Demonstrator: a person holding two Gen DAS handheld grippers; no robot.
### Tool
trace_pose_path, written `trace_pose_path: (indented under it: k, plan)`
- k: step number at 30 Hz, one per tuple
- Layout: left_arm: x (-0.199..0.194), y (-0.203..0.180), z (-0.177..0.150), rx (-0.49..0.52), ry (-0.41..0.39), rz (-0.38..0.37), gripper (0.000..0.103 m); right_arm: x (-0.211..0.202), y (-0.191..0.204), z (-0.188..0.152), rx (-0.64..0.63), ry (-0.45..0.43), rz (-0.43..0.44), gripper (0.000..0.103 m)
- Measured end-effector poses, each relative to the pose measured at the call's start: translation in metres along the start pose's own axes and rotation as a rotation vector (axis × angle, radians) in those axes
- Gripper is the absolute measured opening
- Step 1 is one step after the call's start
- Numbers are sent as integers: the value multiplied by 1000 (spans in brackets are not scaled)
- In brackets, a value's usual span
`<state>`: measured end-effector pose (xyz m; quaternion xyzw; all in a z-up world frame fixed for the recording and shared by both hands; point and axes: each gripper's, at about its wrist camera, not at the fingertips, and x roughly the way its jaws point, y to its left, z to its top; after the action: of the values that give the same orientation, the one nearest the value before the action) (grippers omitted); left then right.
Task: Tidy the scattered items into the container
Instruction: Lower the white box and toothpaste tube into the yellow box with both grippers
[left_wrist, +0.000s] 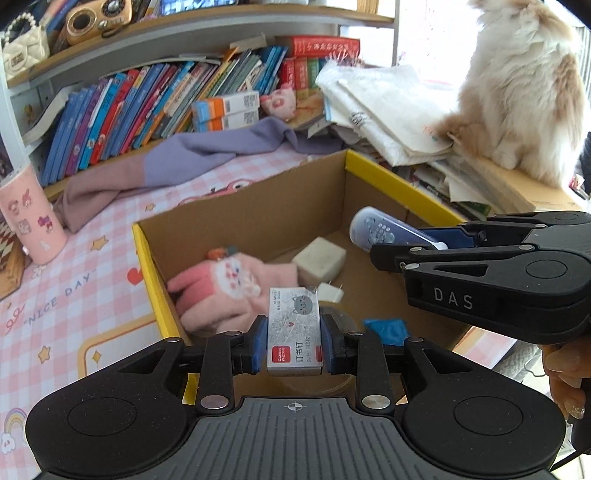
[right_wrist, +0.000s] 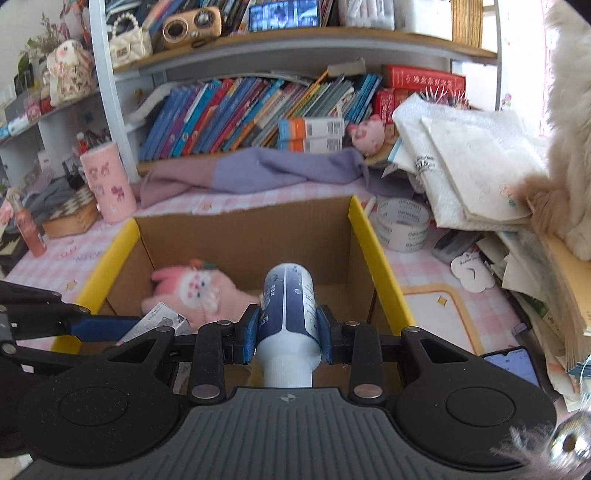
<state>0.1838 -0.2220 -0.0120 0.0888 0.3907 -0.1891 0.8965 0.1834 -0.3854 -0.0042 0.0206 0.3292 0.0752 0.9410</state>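
Note:
A cardboard box (left_wrist: 258, 206) with yellow rims stands open on the pink checked table. Inside lie a pink plush (left_wrist: 218, 291), a white cube (left_wrist: 319, 260), a small white plug (left_wrist: 330, 293) and a blue packet (left_wrist: 386, 330). My left gripper (left_wrist: 294, 338) is shut on a grey staple box (left_wrist: 293, 332), held over the near part of the cardboard box. My right gripper (right_wrist: 288, 334) is shut on a blue and white tube (right_wrist: 290, 310), which pokes over the cardboard box (right_wrist: 243, 229) from its near side. In the left wrist view the right gripper (left_wrist: 443, 240) comes in from the right with the tube (left_wrist: 384, 230).
A fluffy cat (left_wrist: 524, 85) sits on a paper stack (left_wrist: 399, 114) to the box's right. A tape roll (right_wrist: 402, 223), a phone (right_wrist: 513, 365) and a white tag (right_wrist: 472, 275) lie on the table right of the box. A pink cup (left_wrist: 29, 218), a purple cloth (left_wrist: 177, 158) and books (left_wrist: 147, 107) stand behind.

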Motion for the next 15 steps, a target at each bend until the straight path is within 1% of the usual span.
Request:
trace_pose_path:
  k: [2,5,10,15]
  plan:
    - [3,0,-3,-3,14,7,28,6,0,-4,-8,27,2,31]
    - [4,-3,-5,15,14,20,28,15,-1,-9,-12,60,5,31]
    - [4,-4,-6,15,11,36,29,26,-2,-14,-33,114,6,31]
    - [5,-3,-6,5,17,53,32,32,2,-17,-70,127,-5,31]
